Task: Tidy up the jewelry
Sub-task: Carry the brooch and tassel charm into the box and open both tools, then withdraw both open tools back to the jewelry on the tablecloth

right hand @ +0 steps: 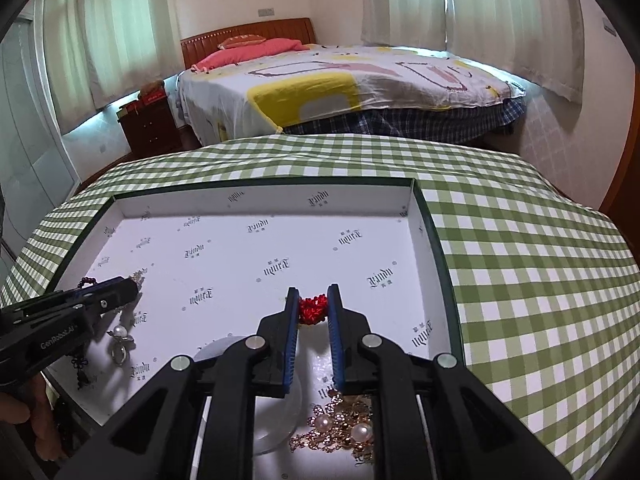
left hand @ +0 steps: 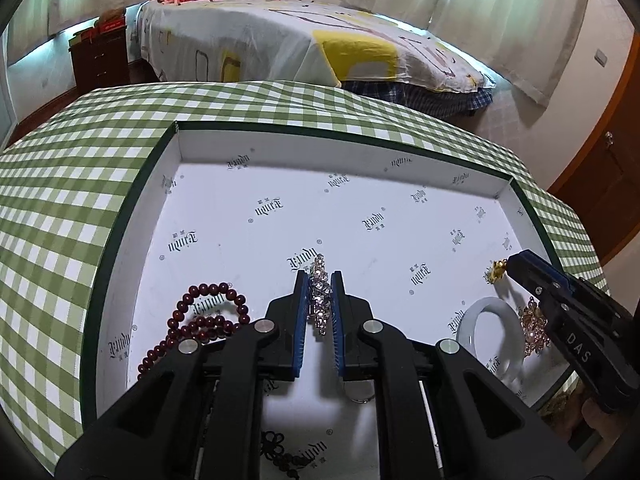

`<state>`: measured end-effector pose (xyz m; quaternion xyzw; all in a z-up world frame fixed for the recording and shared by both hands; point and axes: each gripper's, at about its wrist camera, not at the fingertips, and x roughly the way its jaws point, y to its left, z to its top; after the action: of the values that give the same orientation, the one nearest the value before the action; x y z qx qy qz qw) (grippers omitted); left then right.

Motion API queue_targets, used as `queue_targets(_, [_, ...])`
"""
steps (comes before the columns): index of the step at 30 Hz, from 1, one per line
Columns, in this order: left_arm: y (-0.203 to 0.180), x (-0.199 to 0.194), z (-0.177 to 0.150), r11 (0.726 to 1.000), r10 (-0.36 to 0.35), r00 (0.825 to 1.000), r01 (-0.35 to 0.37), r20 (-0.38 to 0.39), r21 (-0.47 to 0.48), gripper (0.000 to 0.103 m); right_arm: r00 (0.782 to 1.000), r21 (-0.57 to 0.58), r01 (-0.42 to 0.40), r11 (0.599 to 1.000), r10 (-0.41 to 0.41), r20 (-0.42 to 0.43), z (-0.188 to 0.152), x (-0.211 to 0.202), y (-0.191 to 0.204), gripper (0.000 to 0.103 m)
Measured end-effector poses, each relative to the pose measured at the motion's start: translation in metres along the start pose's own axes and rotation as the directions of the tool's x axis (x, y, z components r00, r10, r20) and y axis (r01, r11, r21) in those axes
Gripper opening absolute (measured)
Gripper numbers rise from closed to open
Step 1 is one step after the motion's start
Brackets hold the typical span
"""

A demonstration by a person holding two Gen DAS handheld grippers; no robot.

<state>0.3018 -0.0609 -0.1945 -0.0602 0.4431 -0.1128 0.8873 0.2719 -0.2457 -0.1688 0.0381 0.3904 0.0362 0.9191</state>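
Rhinestone strand (left hand: 320, 296) sparkles, pinkish-silver.

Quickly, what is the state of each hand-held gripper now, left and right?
Left hand-held gripper: closed on the crystal hair clip.
Right hand-held gripper: closed on the red beaded ornament.

A home bedroom, plainly: made bed (right hand: 352, 88) with wooden headboard (right hand: 244, 34) and pink pillows (right hand: 248, 54), dark nightstand (right hand: 150, 126), pale curtains (right hand: 120, 24), gingham-covered bench (right hand: 520, 240) nearby
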Motion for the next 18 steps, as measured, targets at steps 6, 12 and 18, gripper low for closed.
queue_targets(6, [-0.001, 0.000, 0.001, 1.000, -0.005, 1.000, 0.005, 0.002, -0.006, 0.029, 1.000, 0.016, -0.012, 1.000, 0.012, -0.010, -0.002, 0.000, -0.003, 0.025])
queue_targets(12, [-0.002, -0.009, 0.001, 1.000, 0.001, 0.999, -0.001, 0.034, 0.000, 0.043, 1.000, 0.012, -0.023, 1.000, 0.023, 0.002, -0.004, -0.004, 0.000, 0.035])
queue_targets(18, [-0.002, -0.015, 0.001, 1.000, -0.004, 0.999, 0.004, 0.052, -0.004, 0.051, 0.999, 0.012, -0.031, 0.999, 0.031, 0.032, -0.002, -0.016, 0.001, 0.039])
